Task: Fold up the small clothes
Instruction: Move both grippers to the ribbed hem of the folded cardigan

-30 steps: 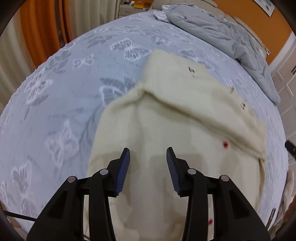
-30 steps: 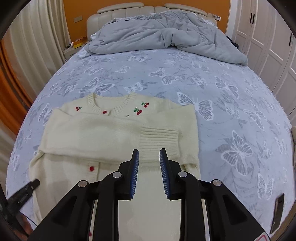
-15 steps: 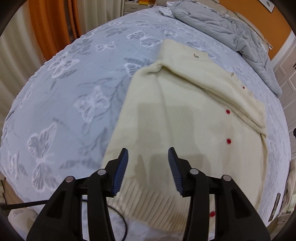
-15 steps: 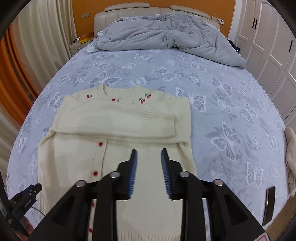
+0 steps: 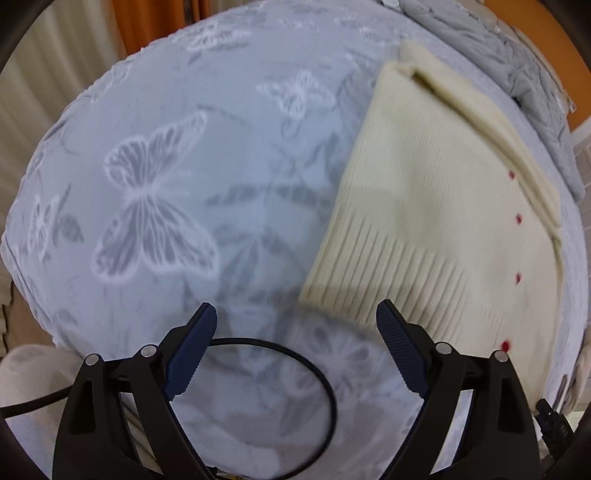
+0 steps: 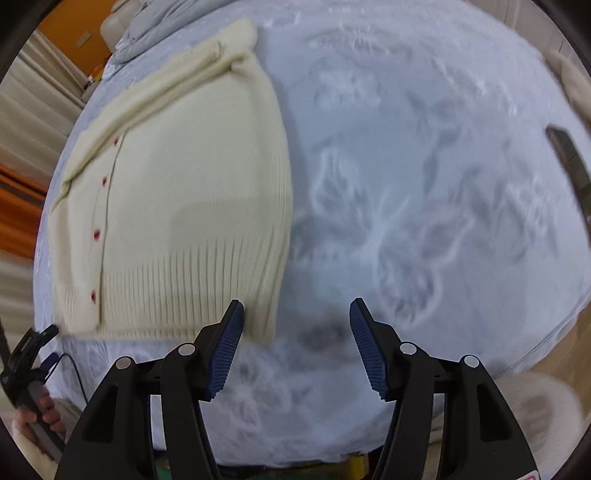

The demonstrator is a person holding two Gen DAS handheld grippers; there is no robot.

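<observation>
So here we've got the cream cardigan (image 5: 436,206) lying flat on the bed (image 5: 184,147), sleeves folded across the top, red buttons (image 5: 518,219) running down the front. Our left gripper (image 5: 295,332) has its fingers (image 5: 192,347) spread wide with nothing between them, and the ribbed hem's corner sits just ahead of the right-hand finger, slightly inside the gap. A black cable (image 5: 317,369) loops across the butterfly-print sheet right below the fingers.

Our right gripper (image 6: 295,328) is wide apart and empty too. From that side the cardigan (image 6: 192,192) is ahead and to the left, with the hem corner (image 6: 258,321) just beside the left-hand finger (image 6: 225,350); can't tell if it's touching. A grey duvet (image 6: 147,29) is bunched far ahead of the fingers. Both views are a bit blurry.
</observation>
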